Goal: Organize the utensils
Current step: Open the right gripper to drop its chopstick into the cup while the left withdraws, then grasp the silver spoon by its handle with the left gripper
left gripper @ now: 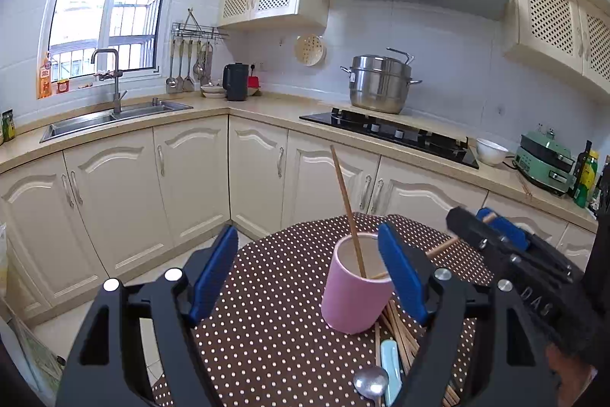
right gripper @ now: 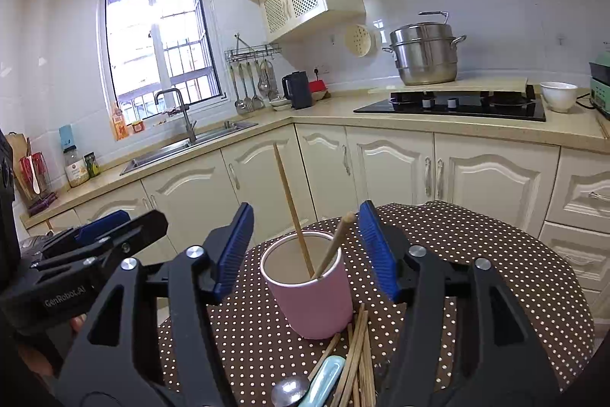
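CUP pink, mid-table, 2 sticks in | PILE + spoon near side | R tongs wide open, empty, over cup | L tongs open, empty | STEP: loading cup | NEXT: grab from pile.

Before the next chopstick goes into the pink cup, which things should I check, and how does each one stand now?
1. Pink cup stands upright on the dotted table: ok.
2. Room left in the cup: ok, only two chopsticks inside, one upright, one leaning.
3. Right gripper free: ok, jaws open with nothing between them; the leaning chopstick's tip is close to one finger, contact cannot tell.
4. Left gripper free: ok, jaws open and empty beside the cup.
5. Loose chopsticks reachable: ok, piled in front of the cup.
6. Spoons sorted: not ok, metal spoon and light blue spoon lie by the pile.
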